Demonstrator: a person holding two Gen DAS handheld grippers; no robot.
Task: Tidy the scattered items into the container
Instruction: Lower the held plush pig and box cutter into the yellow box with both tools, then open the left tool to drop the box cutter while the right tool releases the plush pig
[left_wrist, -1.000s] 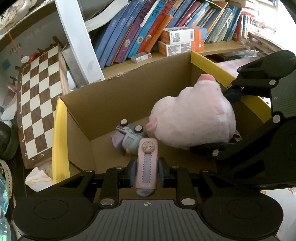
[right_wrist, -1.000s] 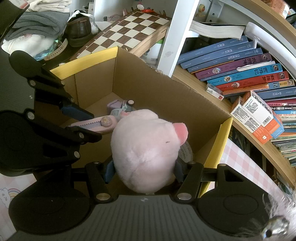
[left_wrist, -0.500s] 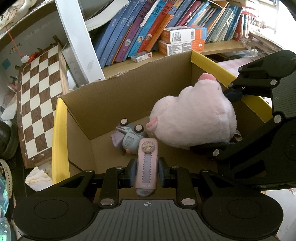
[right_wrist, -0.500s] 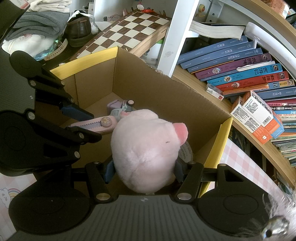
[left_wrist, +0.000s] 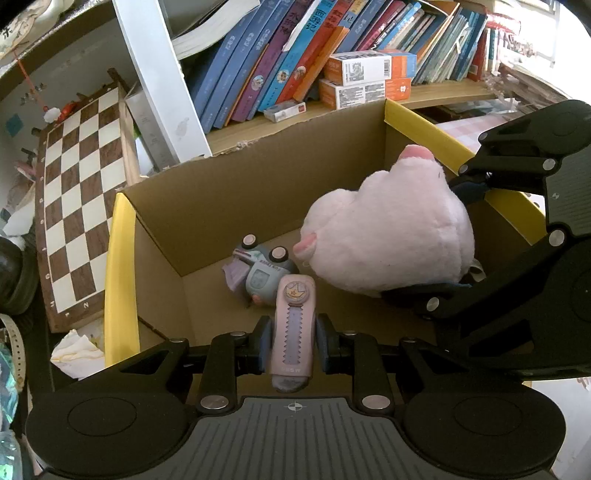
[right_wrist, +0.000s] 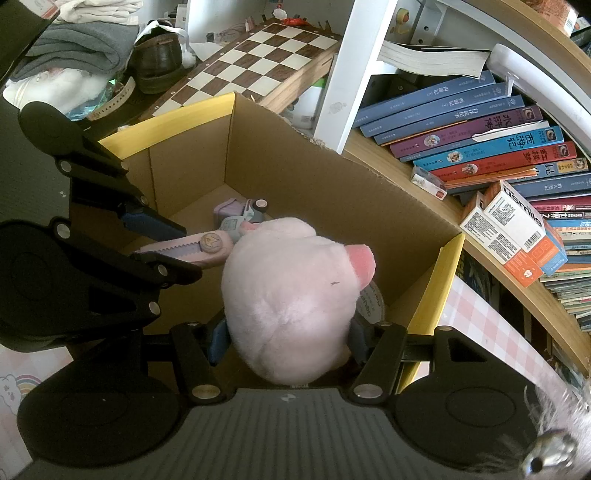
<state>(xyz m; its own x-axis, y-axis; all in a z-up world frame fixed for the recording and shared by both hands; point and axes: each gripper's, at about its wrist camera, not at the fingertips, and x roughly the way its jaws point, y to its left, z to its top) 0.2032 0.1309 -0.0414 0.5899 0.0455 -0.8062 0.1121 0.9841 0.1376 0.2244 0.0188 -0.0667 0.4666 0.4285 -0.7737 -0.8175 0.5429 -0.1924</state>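
the left gripper (left_wrist: 293, 341) was clamped on a pink utility knife (left_wrist: 293, 325), its tip aimed down into the cardboard box (left_wrist: 221, 206), likely so it could drop clear of the walls. the right gripper (right_wrist: 288, 341) squeezed a pink plush pig (right_wrist: 291, 295) above the box's right side, by the yellow-taped edge. a small toy car (left_wrist: 258, 273) already lay on the box floor near the far left corner.
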